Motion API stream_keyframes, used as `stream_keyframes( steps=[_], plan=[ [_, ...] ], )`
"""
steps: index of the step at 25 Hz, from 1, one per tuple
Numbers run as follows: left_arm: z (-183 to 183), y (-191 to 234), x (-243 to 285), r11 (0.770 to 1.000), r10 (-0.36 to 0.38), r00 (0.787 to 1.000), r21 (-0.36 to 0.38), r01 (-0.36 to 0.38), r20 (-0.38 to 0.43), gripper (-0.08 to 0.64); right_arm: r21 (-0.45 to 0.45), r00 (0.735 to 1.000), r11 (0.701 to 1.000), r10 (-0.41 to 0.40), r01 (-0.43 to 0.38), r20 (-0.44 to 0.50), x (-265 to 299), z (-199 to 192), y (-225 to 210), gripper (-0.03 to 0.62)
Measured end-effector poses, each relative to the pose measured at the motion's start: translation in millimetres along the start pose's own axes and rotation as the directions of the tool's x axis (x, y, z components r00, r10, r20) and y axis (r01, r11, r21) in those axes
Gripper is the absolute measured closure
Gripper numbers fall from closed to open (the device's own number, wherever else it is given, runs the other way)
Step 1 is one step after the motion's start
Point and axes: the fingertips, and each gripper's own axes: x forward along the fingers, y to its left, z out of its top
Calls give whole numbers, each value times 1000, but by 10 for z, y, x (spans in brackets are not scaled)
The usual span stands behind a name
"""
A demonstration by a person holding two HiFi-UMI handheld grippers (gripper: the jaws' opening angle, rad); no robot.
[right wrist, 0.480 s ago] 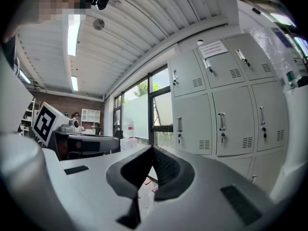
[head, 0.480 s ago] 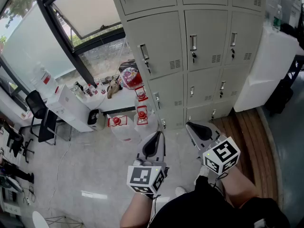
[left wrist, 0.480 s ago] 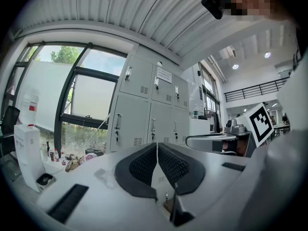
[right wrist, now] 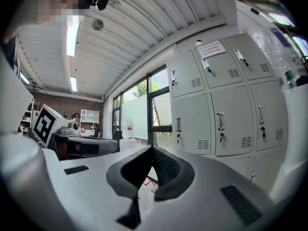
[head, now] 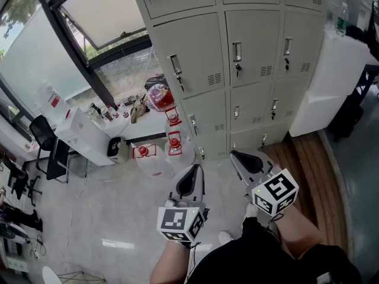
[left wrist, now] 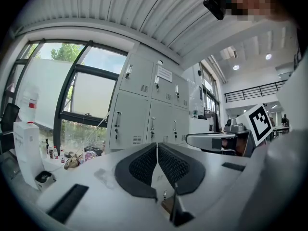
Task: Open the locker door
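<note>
My left tongs (head: 192,178) are pressed together with nothing between the pads. My right tongs (head: 243,160) are closed and empty too. Both sit in the lower middle of the head view, pointing up the frame, with bare floor (head: 118,200) ahead of them. The lockers (head: 254,16) fill the upper middle and upper right of that view, well apart from both tips, and every door I can see is closed.

I judge the step in hand to be the approach, and I cannot yet tell which door is meant. The right tongs point most nearly at the middle door (head: 251,49), whose upright handle (head: 237,52) sits near the door's left edge in the frame.

To do this well, I should spread the jaws before I arrive, not at the metal. Then I can bring them in level, one pad on each side of the handle bar, and close firmly above the small lock beneath it. With the handle on the left edge, the hinge is probably on the right, so I should pull toward myself and let the door swing rightward in an arc, not straight back.

The red-capped water jugs (head: 176,144) stand at the cabinet's foot, left of centre, so I should step in to their right.
</note>
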Motion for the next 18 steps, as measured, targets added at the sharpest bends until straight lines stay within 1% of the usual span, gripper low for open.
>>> stream_keyframes(
  steps=[8,18],
  plan=[
    [-58,-12,140,1000,-8,1000,-13,8,-9,538,-3,1000,1000,3,-3,-25,71,-41,-125,538],
    [-38,232,474,999,46,999,6,-46,-26,538,8,999,999,51,-51,-18,478,28,-456,538]
  ],
)
